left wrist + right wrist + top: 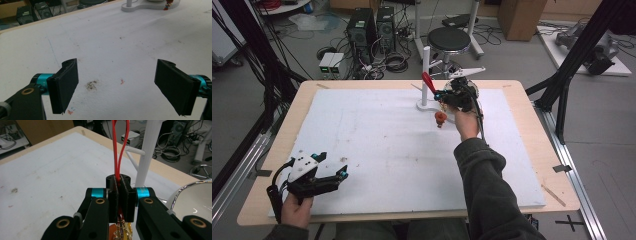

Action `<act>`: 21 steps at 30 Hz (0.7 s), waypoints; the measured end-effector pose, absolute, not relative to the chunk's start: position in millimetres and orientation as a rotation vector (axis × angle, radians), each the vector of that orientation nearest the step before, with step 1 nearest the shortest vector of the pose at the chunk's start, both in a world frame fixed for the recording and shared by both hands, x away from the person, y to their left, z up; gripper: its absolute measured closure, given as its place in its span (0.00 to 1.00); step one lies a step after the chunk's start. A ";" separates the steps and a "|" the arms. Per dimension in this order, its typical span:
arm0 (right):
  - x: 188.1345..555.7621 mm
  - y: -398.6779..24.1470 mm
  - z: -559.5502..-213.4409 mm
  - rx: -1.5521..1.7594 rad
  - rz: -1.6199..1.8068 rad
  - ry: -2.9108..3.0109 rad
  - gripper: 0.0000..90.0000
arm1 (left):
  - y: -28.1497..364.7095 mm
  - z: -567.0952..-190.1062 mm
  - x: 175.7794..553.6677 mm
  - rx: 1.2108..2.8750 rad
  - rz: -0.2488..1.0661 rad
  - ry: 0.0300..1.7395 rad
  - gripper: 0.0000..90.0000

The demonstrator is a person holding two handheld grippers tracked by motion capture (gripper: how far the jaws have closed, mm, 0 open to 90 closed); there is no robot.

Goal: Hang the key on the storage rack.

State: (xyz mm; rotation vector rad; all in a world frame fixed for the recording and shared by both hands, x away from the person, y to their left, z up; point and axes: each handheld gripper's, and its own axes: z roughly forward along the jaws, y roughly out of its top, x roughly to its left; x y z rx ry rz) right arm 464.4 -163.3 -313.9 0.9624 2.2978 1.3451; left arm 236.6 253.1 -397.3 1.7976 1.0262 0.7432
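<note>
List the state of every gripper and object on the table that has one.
Left gripper: open, nothing between its jaws, low over the white mat.
Right gripper: shut on the red loop.
Red loop: pinched upright beside the white stand.
White stand: upright on the mat.

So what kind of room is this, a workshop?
Probably a lab or test room: black desktop computer towers with loose cables on the grey floor, a round black stool, and a wooden table framed by black metal struts.

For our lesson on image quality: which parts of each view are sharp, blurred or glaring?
High view: evenly lit, soft, white board bright. Left gripper view: board sharp, near black pads slightly soft. Right gripper view: red loop and pads crisp, glare on the shiny bowl rim, background blurred.
</note>
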 end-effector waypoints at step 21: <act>477.8 -150.4 -332.7 1.035 1.251 2.316 0.95 | 252.2 -397.1 235.9 1.801 0.747 1.014 0.22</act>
